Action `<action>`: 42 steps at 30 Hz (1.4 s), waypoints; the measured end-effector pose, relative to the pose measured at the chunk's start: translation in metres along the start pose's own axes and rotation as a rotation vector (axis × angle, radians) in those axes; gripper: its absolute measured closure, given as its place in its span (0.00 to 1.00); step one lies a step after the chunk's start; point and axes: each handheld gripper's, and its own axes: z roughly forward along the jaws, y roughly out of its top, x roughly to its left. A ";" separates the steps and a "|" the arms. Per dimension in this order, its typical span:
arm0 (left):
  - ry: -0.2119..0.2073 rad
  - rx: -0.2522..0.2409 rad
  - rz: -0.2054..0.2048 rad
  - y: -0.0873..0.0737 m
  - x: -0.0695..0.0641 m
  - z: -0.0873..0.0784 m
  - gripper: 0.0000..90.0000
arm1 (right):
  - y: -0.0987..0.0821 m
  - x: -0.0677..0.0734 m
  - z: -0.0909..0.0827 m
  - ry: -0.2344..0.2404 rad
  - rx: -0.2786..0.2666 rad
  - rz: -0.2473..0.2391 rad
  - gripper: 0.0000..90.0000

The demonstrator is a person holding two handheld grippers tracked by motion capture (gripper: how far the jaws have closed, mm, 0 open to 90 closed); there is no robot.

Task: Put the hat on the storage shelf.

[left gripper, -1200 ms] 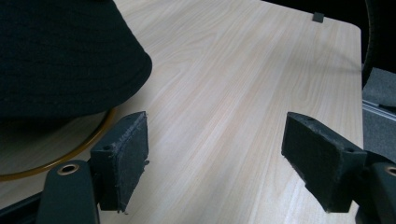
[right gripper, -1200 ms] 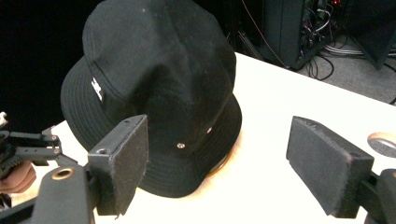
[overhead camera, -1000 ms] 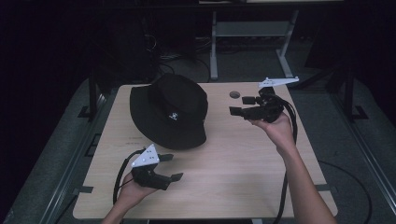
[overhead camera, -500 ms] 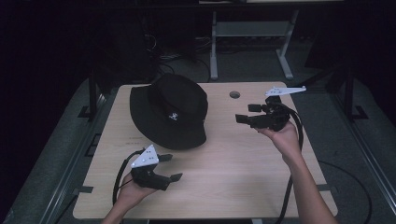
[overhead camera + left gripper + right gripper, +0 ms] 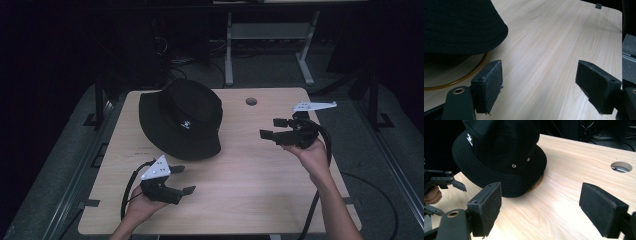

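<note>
A black bucket hat [image 5: 181, 120] with a small white logo lies on the wooden table [image 5: 240, 200], left of centre. A thin gold ring [image 5: 474, 72] peeks out from under its brim [image 5: 456, 25]. My left gripper [image 5: 183, 180] is held low over the table's near left, just in front of the hat, open and with nothing between its pads [image 5: 489, 85]. My right gripper [image 5: 270, 127] hovers right of the hat, pointing at it, open and empty. The right gripper view shows the hat [image 5: 499, 152], the ring [image 5: 537, 183] and the left gripper [image 5: 444, 180] beyond.
A round cable hole [image 5: 251, 101] sits in the table near its far edge, also seen as a hole [image 5: 621, 166] in the right gripper view. A white desk frame [image 5: 265, 30] stands behind the table. Bare wood lies between the hat and the right gripper.
My right gripper has drifted from the table's far right toward the near side and slightly right, still open. The left gripper has barely moved. The hat stays put.
</note>
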 end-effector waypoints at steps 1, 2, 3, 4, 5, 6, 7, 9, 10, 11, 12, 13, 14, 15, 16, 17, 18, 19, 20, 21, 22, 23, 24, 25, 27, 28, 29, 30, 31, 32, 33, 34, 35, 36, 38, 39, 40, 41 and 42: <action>0.000 0.000 0.000 0.000 0.000 0.000 0.24 | -0.002 -0.001 -0.001 -0.002 0.002 0.004 0.19; -0.001 0.000 0.000 0.000 0.000 0.000 0.24 | -0.004 -0.001 -0.003 -0.004 0.001 0.011 0.19; 0.000 0.001 0.002 0.000 0.000 0.000 0.24 | -0.006 -0.003 -0.003 -0.005 -0.001 0.009 0.19; 0.000 0.001 0.002 0.000 0.000 0.001 0.24 | -0.007 -0.003 -0.005 -0.007 0.001 0.015 0.19; 0.000 0.003 0.002 0.000 0.000 0.000 0.24 | -0.009 -0.004 -0.006 -0.007 -0.002 0.014 0.19; 0.001 0.002 0.001 0.000 0.000 0.001 0.24 | -0.010 -0.004 -0.007 -0.009 -0.001 0.020 0.19; 0.001 0.002 0.001 0.000 0.000 0.001 0.23 | -0.012 -0.005 -0.008 -0.009 0.002 0.021 0.19; 0.002 0.003 0.001 0.000 0.000 0.000 0.23 | -0.016 -0.006 -0.010 -0.011 0.001 0.021 0.19; 0.002 0.002 -0.001 0.000 0.000 0.000 0.23 | -0.017 -0.006 -0.011 -0.012 0.000 0.024 0.19; 0.003 0.002 -0.002 0.000 0.000 0.000 0.23 | -0.019 -0.007 -0.012 -0.015 0.001 0.023 0.19; 0.002 0.000 -0.004 0.000 0.000 0.000 0.23 | -0.021 -0.007 -0.013 -0.015 -0.001 0.024 0.19; 0.004 -0.003 -0.005 0.000 0.000 0.000 0.23 | -0.023 -0.007 -0.014 -0.019 -0.003 0.027 0.19; 0.004 0.000 -0.002 0.000 0.000 0.000 0.23 | -0.026 -0.008 -0.016 -0.020 -0.004 0.030 0.19; 0.003 0.001 -0.004 0.000 0.000 0.000 0.23 | -0.028 -0.008 -0.017 -0.022 -0.007 0.030 0.19; 0.003 0.002 -0.001 0.000 0.000 0.000 0.23 | -0.030 -0.009 -0.018 -0.024 -0.004 0.036 0.19; 0.003 0.001 -0.002 0.000 -0.001 0.000 0.23 | -0.033 -0.009 -0.020 -0.027 -0.001 0.038 0.19; 0.003 0.000 -0.001 -0.001 -0.001 0.001 0.23 | -0.035 -0.009 -0.021 -0.029 -0.003 0.043 0.19; 0.004 0.002 0.000 0.000 -0.001 0.000 0.23 | -0.037 -0.010 -0.023 -0.029 -0.005 0.043 0.19; 0.003 0.003 0.002 0.000 -0.001 0.000 0.23 | -0.039 -0.010 -0.024 -0.032 -0.008 0.044 0.19; 0.004 0.003 0.001 -0.001 -0.001 0.000 0.23 | -0.041 -0.011 -0.026 -0.035 -0.007 0.049 0.19; 0.004 0.004 0.002 -0.001 -0.001 0.000 0.23 | -0.043 -0.011 -0.027 -0.036 -0.008 0.049 0.19; 0.005 0.005 0.003 -0.001 -0.001 0.000 0.23 | -0.045 -0.011 -0.028 -0.040 -0.008 0.052 0.19; 0.005 0.006 0.006 -0.001 0.000 0.000 0.23 | -0.047 -0.012 -0.029 -0.040 -0.007 0.054 0.19; 0.005 0.006 0.002 -0.001 -0.001 0.000 0.23 | -0.049 -0.012 -0.031 -0.042 -0.009 0.056 0.19; 0.005 0.005 -0.004 -0.001 -0.001 0.000 0.23 | -0.054 -0.013 -0.033 -0.045 -0.008 0.057 0.19; 0.005 0.006 -0.003 -0.001 -0.001 0.000 0.23 | -0.056 -0.013 -0.034 -0.048 -0.008 0.055 0.19; 0.005 0.007 -0.002 -0.001 -0.001 0.000 0.23 | -0.059 -0.013 -0.035 -0.049 -0.009 0.061 0.19; 0.006 0.008 -0.004 -0.001 -0.001 0.000 0.23 | -0.060 -0.012 -0.036 -0.048 -0.005 0.065 0.19; 0.006 0.007 -0.005 -0.001 -0.001 0.000 0.23 | -0.063 -0.012 -0.037 -0.051 -0.003 0.064 0.19; 0.007 0.007 -0.005 -0.001 -0.001 0.000 0.23 | -0.065 -0.012 -0.038 -0.053 -0.004 0.065 0.19; 0.006 0.007 -0.004 -0.001 -0.001 0.000 0.23 | -0.068 -0.012 -0.039 -0.054 -0.008 0.067 0.19; 0.007 0.007 -0.003 -0.001 -0.001 0.000 0.23 | -0.070 -0.012 -0.040 -0.055 -0.008 0.071 0.19; 0.006 0.007 -0.002 -0.001 -0.001 0.000 0.23 | -0.072 -0.013 -0.041 -0.057 -0.006 0.073 0.19; 0.006 0.008 -0.002 -0.001 -0.002 0.001 0.23 | -0.074 -0.013 -0.041 -0.059 -0.010 0.075 0.19; 0.006 0.009 -0.003 -0.001 -0.002 0.001 0.23 | -0.078 -0.013 -0.043 -0.061 -0.011 0.079 0.19; 0.006 0.008 -0.002 -0.001 -0.002 0.001 0.23 | -0.080 -0.014 -0.044 -0.063 -0.012 0.082 0.19; 0.007 0.008 -0.002 -0.001 -0.002 0.001 0.23 | -0.082 -0.014 -0.045 -0.063 -0.010 0.084 0.19; 0.006 0.009 -0.003 -0.001 -0.002 0.001 0.23 | -0.084 -0.014 -0.046 -0.065 -0.013 0.082 0.19; 0.006 0.009 -0.002 -0.001 -0.002 0.001 0.23 | -0.086 -0.014 -0.047 -0.065 -0.013 0.087 0.19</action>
